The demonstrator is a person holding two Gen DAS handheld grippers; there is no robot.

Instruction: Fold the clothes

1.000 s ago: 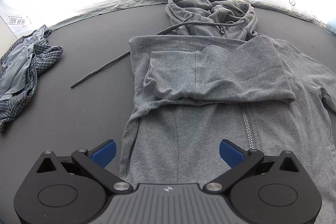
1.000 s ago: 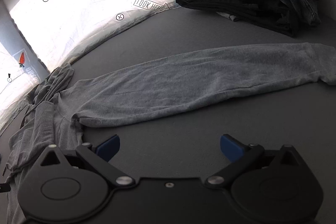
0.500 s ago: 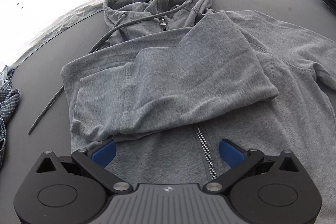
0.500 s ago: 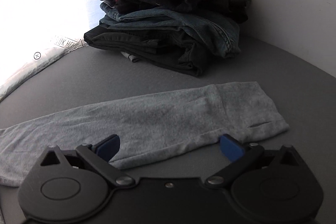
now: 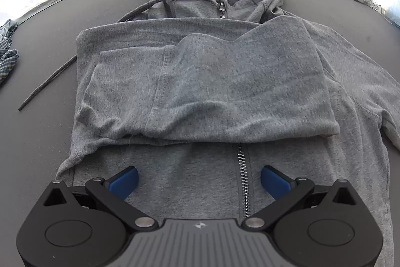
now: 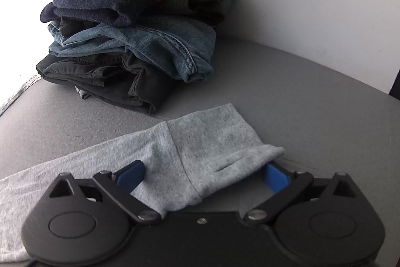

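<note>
While spread: one hoodie [image 5: 205, 81], two open grippers.

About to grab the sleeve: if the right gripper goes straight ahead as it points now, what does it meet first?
The grey sleeve cuff, already lying between the open right gripper fingers. Beyond it, probably the stack of folded clothes.

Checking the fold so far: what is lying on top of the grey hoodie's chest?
One sleeve is folded across the hoodie, cuff toward its left edge. It hides the middle of the zipper; anything under that fold cannot be seen.
</note>
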